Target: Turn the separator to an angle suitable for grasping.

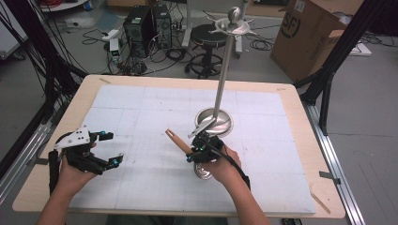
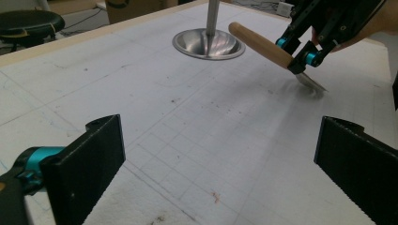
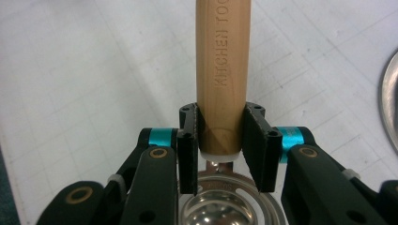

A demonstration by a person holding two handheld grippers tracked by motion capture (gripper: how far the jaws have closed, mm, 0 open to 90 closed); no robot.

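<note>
Both claws sit over the white tabletop (image 1: 141, 108). My right claw (image 1: 196, 151) is clamped on the wooden handle (image 3: 220, 70) of a kitchen strainer (image 3: 225, 201), lifted just in front of the steel stand (image 1: 215, 123). My left claw (image 1: 109, 149) hangs well apart from it, jaws spread wide with nothing between them.

The utensil's handle (image 3: 220, 70) is light wood, the stand (image 1: 216, 119) shiny silver, the table (image 1: 155, 108) white with a faint grid.
</note>
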